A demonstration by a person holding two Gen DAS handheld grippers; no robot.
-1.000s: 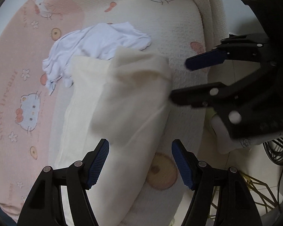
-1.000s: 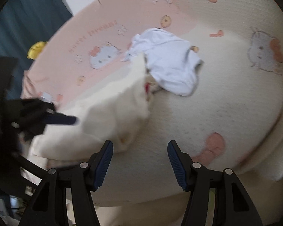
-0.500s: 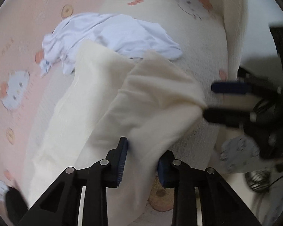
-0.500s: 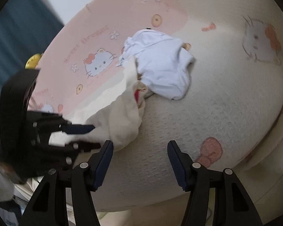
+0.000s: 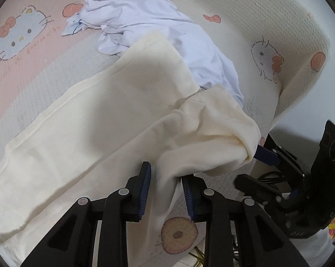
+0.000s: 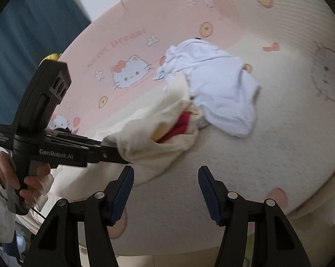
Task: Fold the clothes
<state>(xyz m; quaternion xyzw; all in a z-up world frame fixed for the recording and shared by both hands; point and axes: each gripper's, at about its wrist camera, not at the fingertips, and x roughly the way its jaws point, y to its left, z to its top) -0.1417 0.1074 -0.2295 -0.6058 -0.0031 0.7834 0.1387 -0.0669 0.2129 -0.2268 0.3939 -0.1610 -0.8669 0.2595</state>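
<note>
So closest to the left wrist camera, the left gripper (image 5: 165, 189) has a bunched fold of the cream garment (image 5: 114, 115) pinched between its 2 blue pads; its jaws have just been closing and they're now clamped on that cloth, which spills out above and below the pads. From there the cream garment stretches away to the left, lying long and mostly flat on the cat-print blanket (image 5: 22, 71), with 1 corner flipped over toward the right gripper (image 5: 259, 166), which sits just beside that corner. In the right wrist view, the right gripper's jaws stand wide apart with nothing between them, just blanket underneath. A bit further out you can see a hand (image 6: 31, 178) gripping the left tool's handle, and some red and yellow showing inside the cream fold. Past all that, a crumpled white garment (image 5: 158, 31) lies on the blanket, partly tucked under the cream one's far edge.
</note>
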